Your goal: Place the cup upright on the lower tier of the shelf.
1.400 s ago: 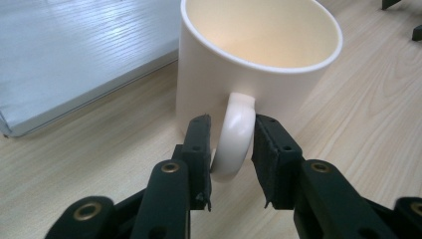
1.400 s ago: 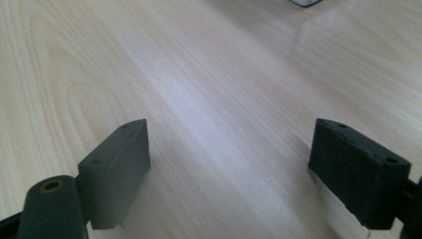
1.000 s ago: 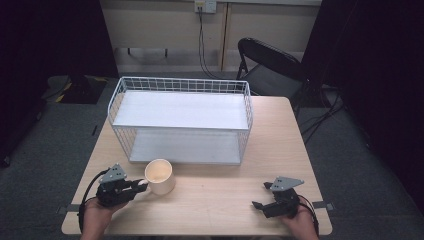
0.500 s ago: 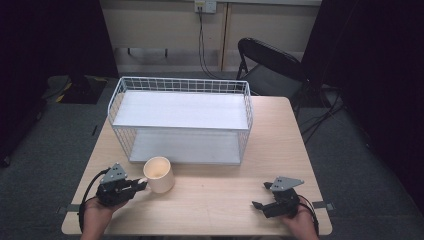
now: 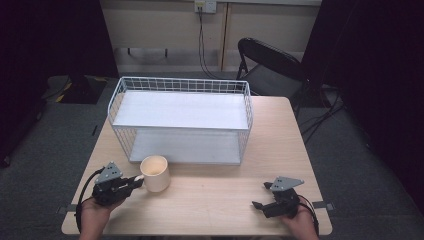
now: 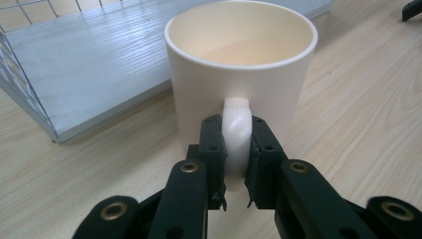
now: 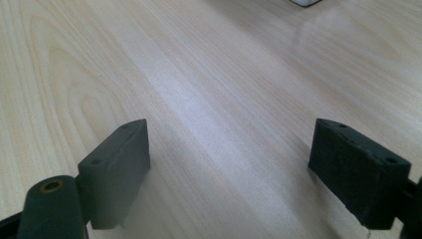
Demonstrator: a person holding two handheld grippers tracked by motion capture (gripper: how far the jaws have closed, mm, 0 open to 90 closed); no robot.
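A cream mug (image 5: 155, 173) stands upright on the wooden table (image 5: 215, 200), just in front of the white wire basket (image 5: 181, 120). My left gripper (image 5: 134, 181) is at the table's front left, shut on the mug's handle (image 6: 235, 134), with both black jaws pressed against its sides. The mug (image 6: 241, 64) looks empty inside. My right gripper (image 5: 260, 200) rests at the front right, open, with only bare tabletop between its wide-spread jaws (image 7: 229, 164).
The wire basket has a white shelf on top and a white base board (image 6: 89, 64) below, open toward me. A black folding chair (image 5: 270, 65) stands behind the table's far right corner. Cables hang along the back wall.
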